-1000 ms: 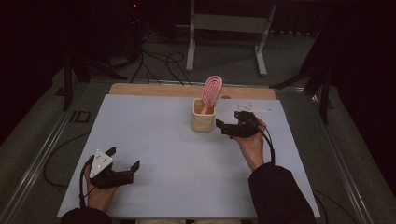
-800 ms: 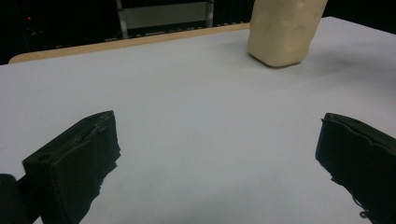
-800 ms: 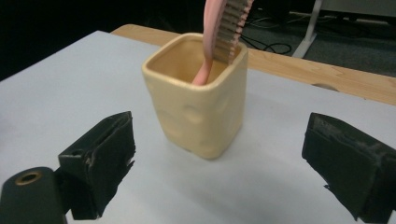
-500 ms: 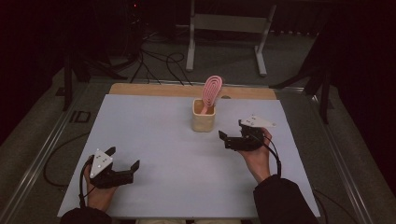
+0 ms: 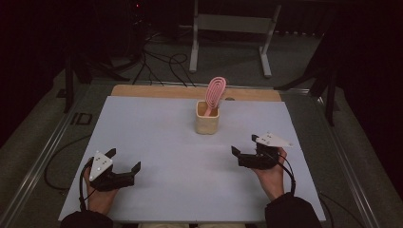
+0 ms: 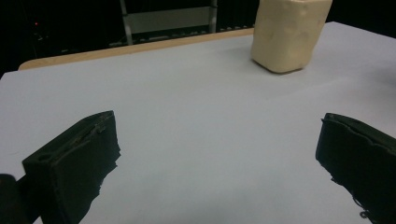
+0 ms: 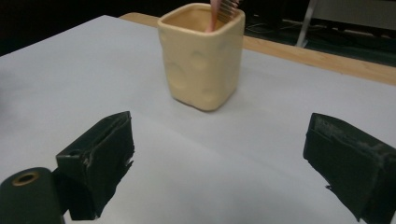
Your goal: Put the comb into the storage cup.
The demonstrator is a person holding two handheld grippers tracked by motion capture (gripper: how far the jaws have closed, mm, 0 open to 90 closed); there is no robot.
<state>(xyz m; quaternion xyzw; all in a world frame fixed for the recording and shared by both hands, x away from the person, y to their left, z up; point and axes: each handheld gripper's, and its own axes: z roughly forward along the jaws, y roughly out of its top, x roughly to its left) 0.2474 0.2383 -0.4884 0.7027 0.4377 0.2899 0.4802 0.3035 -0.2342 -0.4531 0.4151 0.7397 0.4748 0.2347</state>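
- High view: a cream-yellow, square-sided ceramic cup [image 5: 207, 123] is standing toward the far middle of the pale grey-white table top [image 5: 161, 137], and a pink oval plastic hairbrush [image 5: 215, 93] is sticking up out of it, leaning a little to the right.
- The left gripper [image 5: 124, 164] is resting near the table's front left corner with its jaws spread apart and nothing between them; the person's hand [image 5: 99, 194] is holding it from behind.
- The right gripper [image 5: 244, 145] is sitting at the front right, jaws likewise parted and empty, well apart from the cup.
- Left gripper view: the two black jaws are standing wide over bare table, with the cup [image 6: 288, 32] lying ahead to the right.
- Right gripper view: the jaws are gaping open; the cup [image 7: 201, 56] is standing ahead between them, clear of both, the brush handle [image 7: 216, 13] showing inside its rim.
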